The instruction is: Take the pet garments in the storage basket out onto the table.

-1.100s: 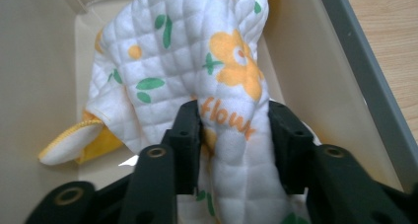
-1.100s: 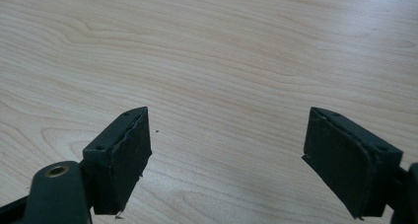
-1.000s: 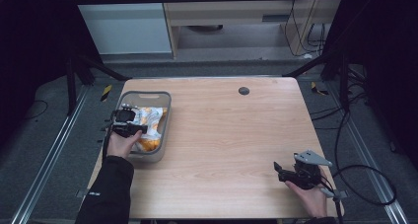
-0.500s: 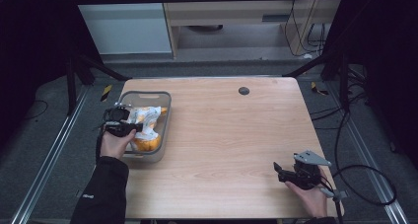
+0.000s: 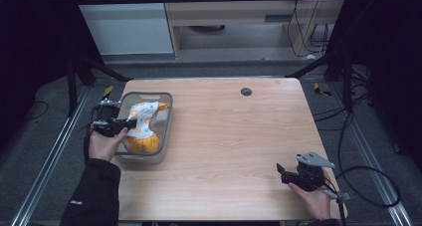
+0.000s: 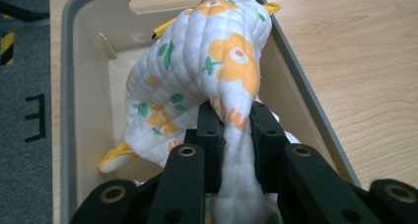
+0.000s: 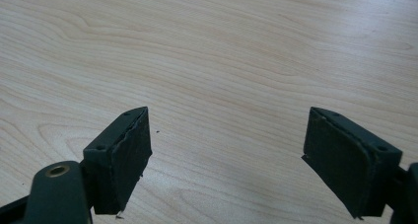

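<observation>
Down at the left edge of the desk (image 5: 234, 136), the left gripper (image 6: 231, 130) has its fingers (image 6: 209, 135) pressed together on a fold of the quilted cloth (image 6: 197, 71), white with orange flowers and green leaves. In the left gripper view the pinched part runs down between the fingers and is lost behind the gripper's black frame at the bottom edge, so how far the cloth goes below cannot be told. The rest arches up and away over the grey bin (image 6: 69, 86), its long axis running roughly along the bin's length, with one yellow-trimmed corner reaching past the far rim and another lying low by the left wall. The bin's near end is cut off by the gripper. In the high view the cloth (image 5: 142, 119) sits in the bin (image 5: 166, 131) at the desk's left side, with something orange (image 5: 144, 144) under it that is too small to make out. The left hand (image 5: 102, 144) holds the gripper just outside the bin.

Well apart, near the desk's right front corner, the right gripper (image 5: 283, 172) rests in the right hand (image 5: 313, 198). Its fingers (image 7: 123, 155) stand wide apart over bare wood (image 7: 222, 61), holding nothing.
</observation>
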`<state>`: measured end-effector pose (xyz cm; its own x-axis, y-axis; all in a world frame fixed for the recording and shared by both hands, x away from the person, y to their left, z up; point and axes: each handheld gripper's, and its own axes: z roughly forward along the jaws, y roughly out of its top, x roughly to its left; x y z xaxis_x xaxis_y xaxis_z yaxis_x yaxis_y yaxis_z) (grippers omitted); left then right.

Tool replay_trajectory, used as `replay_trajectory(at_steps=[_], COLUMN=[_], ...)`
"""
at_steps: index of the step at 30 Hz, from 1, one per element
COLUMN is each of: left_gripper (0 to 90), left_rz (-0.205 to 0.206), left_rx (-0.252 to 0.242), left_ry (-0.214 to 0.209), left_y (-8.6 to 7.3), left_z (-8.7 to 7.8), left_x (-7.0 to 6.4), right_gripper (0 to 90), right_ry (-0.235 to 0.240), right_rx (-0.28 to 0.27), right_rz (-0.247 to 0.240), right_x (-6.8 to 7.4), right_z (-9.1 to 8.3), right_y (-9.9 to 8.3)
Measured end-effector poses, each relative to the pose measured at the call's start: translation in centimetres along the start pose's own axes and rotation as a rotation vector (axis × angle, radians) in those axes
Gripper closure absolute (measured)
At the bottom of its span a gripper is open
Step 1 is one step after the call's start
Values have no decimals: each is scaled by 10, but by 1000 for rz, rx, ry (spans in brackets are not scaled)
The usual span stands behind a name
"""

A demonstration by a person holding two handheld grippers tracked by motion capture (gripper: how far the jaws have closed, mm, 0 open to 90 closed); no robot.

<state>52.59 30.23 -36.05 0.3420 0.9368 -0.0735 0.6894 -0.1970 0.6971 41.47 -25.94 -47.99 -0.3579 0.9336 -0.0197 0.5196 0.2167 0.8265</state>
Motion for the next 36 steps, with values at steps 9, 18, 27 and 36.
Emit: replay_trajectory(at_steps=[9, 18, 27, 36], left_gripper=[778, 779, 779, 780], left_rz=[38, 54, 78, 113], left_rx=[-47, -84, -103, -129], left_ry=[-3, -13, -41, -58], left_y=[6, 13, 18, 26], left_z=[-23, -40, -52, -66], left_x=[-4, -6, -10, -19], right_gripper=[182, 182, 182, 182], right_ry=[-2, -7, -9, -9], right_rx=[-4, -9, -12, -14], right_rz=[0, -9, -12, -11], right_x=[0, 0, 0, -1], right_z=[0, 0, 0, 0], right_y=[0, 0, 0, 0])
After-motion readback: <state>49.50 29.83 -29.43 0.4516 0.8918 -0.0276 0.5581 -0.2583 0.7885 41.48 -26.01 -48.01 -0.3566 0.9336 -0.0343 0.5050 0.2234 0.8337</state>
